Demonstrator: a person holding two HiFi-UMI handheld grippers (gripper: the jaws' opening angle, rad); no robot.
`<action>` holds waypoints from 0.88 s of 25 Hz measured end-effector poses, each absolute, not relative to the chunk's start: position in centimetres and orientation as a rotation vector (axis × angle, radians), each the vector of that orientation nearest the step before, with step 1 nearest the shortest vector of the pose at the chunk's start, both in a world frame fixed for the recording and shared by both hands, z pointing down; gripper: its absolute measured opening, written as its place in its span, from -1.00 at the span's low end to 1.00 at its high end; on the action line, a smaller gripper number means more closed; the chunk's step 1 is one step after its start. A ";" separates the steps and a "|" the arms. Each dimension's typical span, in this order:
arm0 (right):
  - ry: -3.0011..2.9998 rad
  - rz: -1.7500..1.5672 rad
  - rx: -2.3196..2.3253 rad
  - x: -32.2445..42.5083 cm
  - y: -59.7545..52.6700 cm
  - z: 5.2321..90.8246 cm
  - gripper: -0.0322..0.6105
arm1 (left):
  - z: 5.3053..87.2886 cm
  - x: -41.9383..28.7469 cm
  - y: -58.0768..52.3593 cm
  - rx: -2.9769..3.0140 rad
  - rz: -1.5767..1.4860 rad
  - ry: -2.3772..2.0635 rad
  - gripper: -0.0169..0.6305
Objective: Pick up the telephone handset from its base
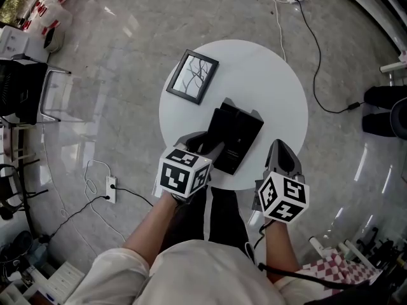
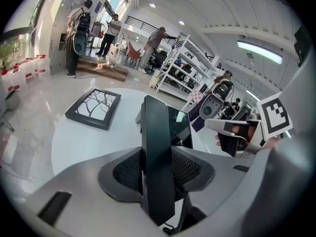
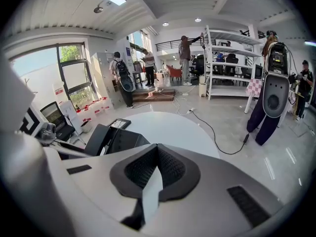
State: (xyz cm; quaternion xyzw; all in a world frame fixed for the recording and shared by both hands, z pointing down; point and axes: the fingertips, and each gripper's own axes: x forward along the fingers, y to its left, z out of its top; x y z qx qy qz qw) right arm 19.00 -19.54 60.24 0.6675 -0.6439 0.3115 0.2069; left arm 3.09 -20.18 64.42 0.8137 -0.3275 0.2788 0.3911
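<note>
Left tool (image 2: 158, 154) is clamped on the black handset (image 2: 158, 122), which seems still seated on its base (image 2: 180, 125) just ahead on the worktop (image 2: 84, 142), right tool (image 3: 155, 154) sits beside it pinched together and empty, so grab's done imo, next up: clean straight lift.

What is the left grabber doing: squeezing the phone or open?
Squeezing it: both pads of the left gripper press the black handset between them.
</note>
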 end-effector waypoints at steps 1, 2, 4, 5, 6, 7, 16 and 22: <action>-1.797 0.865 1.859 18.9 -19.6 60.1 -0.82 | 64.3 2.9 -20.3 2.067 0.702 -0.838 -0.34; -1.800 0.862 1.859 18.8 -19.7 60.0 -0.82 | 64.1 2.8 -20.5 2.071 0.698 -0.844 -0.34; -1.809 0.857 1.860 18.6 -19.9 59.8 -0.82 | 63.6 2.6 -20.8 2.081 0.689 -0.852 -0.34; -1.813 0.855 1.861 18.6 -20.1 59.6 -0.82 | 63.3 2.6 -21.0 2.087 0.684 -0.855 -0.34; -1.817 0.852 1.862 18.5 -20.2 59.4 -0.82 | 63.0 2.5 -21.1 2.094 0.678 -0.858 -0.34; -1.822 0.847 1.863 18.4 -20.3 59.2 -0.82 | 62.7 2.5 -21.3 2.101 0.671 -0.860 -0.34; -1.860 0.803 1.883 18.2 -20.8 56.6 -0.82 | 59.5 2.3 -21.4 2.145 0.605 -0.887 -0.34; -1.879 0.784 1.886 18.1 -21.1 55.2 -0.82 | 57.9 2.4 -21.8 2.164 0.587 -0.903 -0.34</action>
